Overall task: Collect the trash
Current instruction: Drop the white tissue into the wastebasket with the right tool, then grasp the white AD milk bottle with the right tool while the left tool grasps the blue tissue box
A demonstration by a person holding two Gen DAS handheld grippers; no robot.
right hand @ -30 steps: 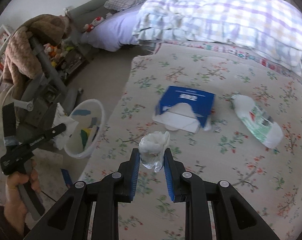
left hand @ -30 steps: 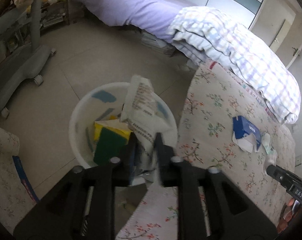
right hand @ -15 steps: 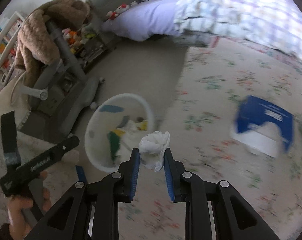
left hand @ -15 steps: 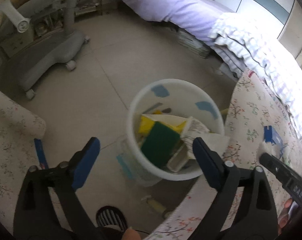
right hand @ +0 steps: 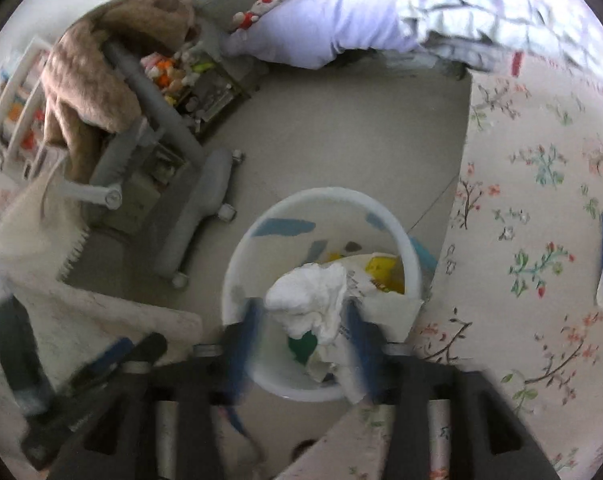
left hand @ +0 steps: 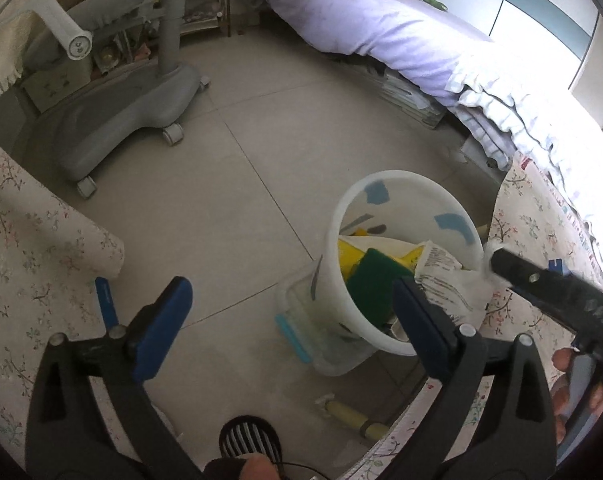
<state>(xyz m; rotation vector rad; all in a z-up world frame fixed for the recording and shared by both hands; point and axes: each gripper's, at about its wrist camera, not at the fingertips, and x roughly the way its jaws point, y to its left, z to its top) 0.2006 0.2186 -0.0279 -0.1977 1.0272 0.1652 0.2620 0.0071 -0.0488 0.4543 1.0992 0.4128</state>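
The crumpled white tissue [right hand: 309, 300] sits between the opening jaws of the right gripper [right hand: 307, 354], directly over the white bin [right hand: 237, 264]; release is under way. The bin already holds packaging. The left gripper [left hand: 289, 332], jaws opening and empty, angles down beside the bin.

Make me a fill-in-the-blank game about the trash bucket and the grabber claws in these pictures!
1. The white bucket stands on the ______, beside the flowered bed cover.
2. The crumpled white tissue sits between the opening jaws of the ______ gripper, right above the bucket.
3. The left gripper, opening wide, holds ______.
4. Inside the bucket, the flat pad next to the yellow wrapper is coloured ______.

Missing words: floor; right; nothing; green
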